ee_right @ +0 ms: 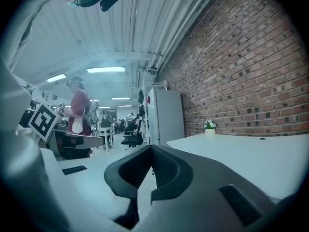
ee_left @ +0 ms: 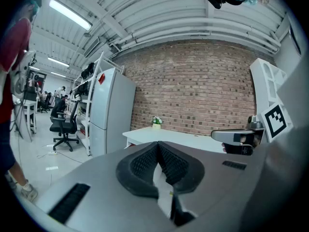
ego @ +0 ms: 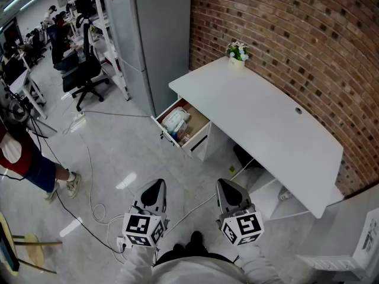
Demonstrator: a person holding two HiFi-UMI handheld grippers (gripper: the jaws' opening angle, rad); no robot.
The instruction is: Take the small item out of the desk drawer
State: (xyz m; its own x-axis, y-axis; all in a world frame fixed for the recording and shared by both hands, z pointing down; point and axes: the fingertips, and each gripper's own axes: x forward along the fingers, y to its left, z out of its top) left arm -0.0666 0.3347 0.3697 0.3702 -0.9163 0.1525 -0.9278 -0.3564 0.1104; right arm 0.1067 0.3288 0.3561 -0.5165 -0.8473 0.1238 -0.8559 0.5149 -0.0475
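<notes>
Brick wall (ego: 308, 46) runs behind everything, with a tall grey cabinet (ego: 157, 34) at its left end. White desk (ego: 266, 123) sits along the wall, with a small potted plant (ego: 237, 52) on its far corner. Drawer (ego: 198, 136) hangs pulled out under the desk's end nearest the cabinet. It holds a white packet (ego: 175, 120) and some smaller bits beside it; too small to tell which is the item. Office chair (ego: 83, 70) is far left, and a person in red (ego: 23, 158) stands at the left edge. My left tongs (ego: 155, 187) are clenched, pads together, nothing in them. My right tongs (ego: 225, 187) are the same: clenched, empty. Both are over bare floor, side by side, well apart from the drawer.
</notes>
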